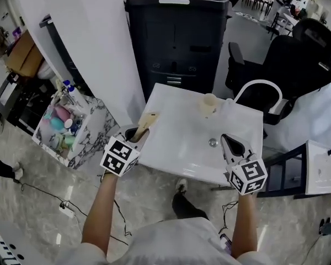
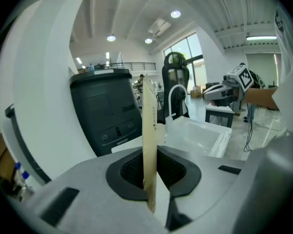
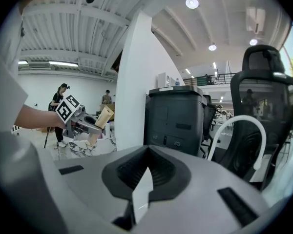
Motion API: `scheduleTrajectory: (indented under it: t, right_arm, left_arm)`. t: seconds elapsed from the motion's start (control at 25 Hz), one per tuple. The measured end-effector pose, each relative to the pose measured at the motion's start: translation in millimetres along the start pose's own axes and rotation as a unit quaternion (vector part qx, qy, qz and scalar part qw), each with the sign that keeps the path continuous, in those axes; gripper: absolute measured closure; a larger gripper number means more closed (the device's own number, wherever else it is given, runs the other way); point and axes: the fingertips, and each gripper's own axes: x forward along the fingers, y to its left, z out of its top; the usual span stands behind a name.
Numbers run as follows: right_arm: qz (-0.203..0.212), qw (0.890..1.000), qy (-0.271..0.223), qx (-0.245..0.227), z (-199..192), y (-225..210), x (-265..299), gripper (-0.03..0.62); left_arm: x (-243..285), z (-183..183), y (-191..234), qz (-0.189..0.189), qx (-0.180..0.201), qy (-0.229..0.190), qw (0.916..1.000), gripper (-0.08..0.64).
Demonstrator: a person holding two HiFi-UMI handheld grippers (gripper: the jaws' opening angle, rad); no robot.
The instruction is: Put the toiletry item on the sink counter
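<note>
A flat beige toiletry tube [image 1: 148,120] sticks up and forward out of my left gripper [image 1: 135,133], which is shut on its lower end. It hangs over the left front corner of the white sink counter [image 1: 176,148]. In the left gripper view the tube [image 2: 149,130] stands edge-on between the pressed jaws of the left gripper [image 2: 151,174]. My right gripper [image 1: 228,141] is shut and empty above the counter's right front edge. In the right gripper view the right gripper [image 3: 142,179] has nothing between its jaws, and the left gripper [image 3: 83,125] with the tube [image 3: 104,116] shows at the left.
On the counter stand a cream cup [image 1: 208,105], a drain [image 1: 213,142] and a curved white faucet [image 1: 259,86]. Behind it is a black bin-like unit [image 1: 176,32], with a black office chair [image 1: 289,59] to the right. A marble-topped stand with bottles [image 1: 66,127] is at the left.
</note>
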Motion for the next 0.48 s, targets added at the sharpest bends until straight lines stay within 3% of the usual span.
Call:
scheduleTrajectory:
  t: [0.2,0.36,0.48]
  right_arm:
    - [-0.031,0.999,0.019,0.033,-12,-54,53,0.597]
    - [-0.042,0.997,0.033,0.052,-23,-86,91,0.597]
    - [-0.064,0.994,0.038,0.083,-28,-108,111,0.597]
  left_arm:
    - [99,7,31,-0.032,0.114,0.078,0.9898,0.531]
    - [166,13,58,-0.062,0.142,0.100,0.9829,0.531]
    - [209,14,74,-0.090,0.190,0.123,0.9699,0.531]
